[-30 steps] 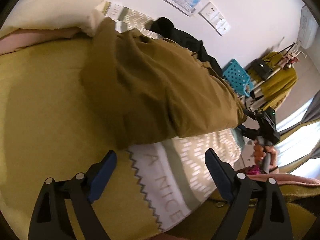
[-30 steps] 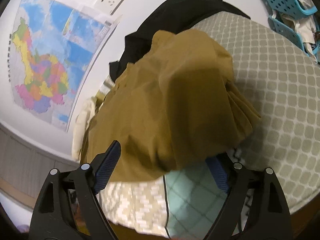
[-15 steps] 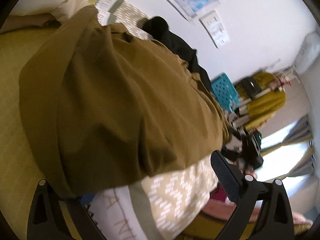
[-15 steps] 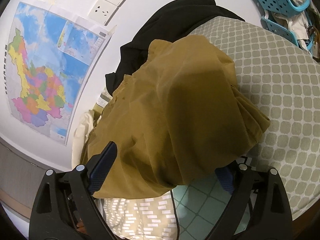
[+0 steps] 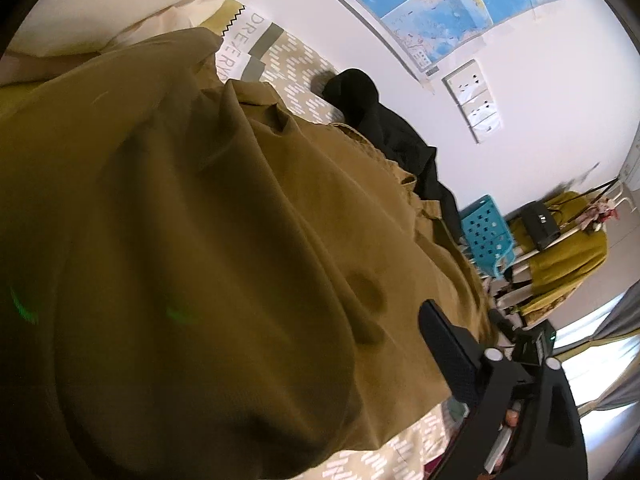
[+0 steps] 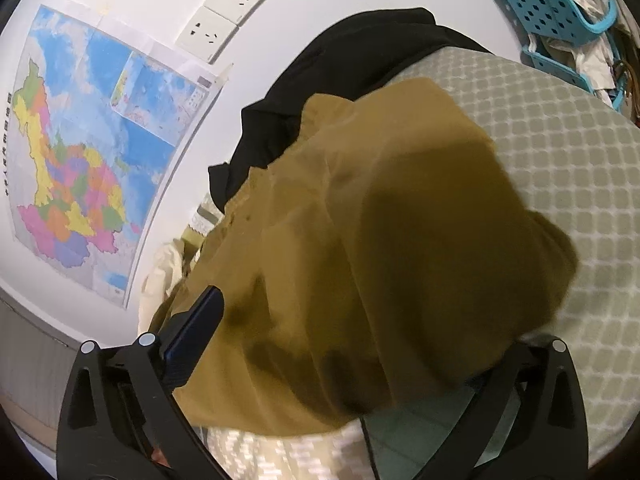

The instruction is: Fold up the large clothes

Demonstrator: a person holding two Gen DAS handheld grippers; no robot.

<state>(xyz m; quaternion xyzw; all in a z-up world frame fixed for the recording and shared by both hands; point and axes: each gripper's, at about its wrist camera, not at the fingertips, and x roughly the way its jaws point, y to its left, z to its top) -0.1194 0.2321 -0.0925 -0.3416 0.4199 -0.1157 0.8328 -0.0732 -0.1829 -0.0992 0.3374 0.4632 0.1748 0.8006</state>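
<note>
Right, both grippers are closing in on the mustard-brown cotton garment (image 6: 400, 240), lying bunched on the bed over the grey-green lattice-pattern quilt (image 6: 580, 152), black garment (image 6: 360, 64) behind it by the wall.

Right gripper (image 6: 352, 344): jaws have just been opening, spread wide, cloth edge lying between them but not pinched, so released.

Left gripper (image 5: 248, 360): also wide and released; only one finger (image 5: 448, 344) shows, the other is hidden under the cloth.

To do this well, I'd say: bite one clean hem layer on each side, both at matching corners, then lift together. Avoid grabbing the quilt underneath.

Both point steeply down toward the bed.
</note>
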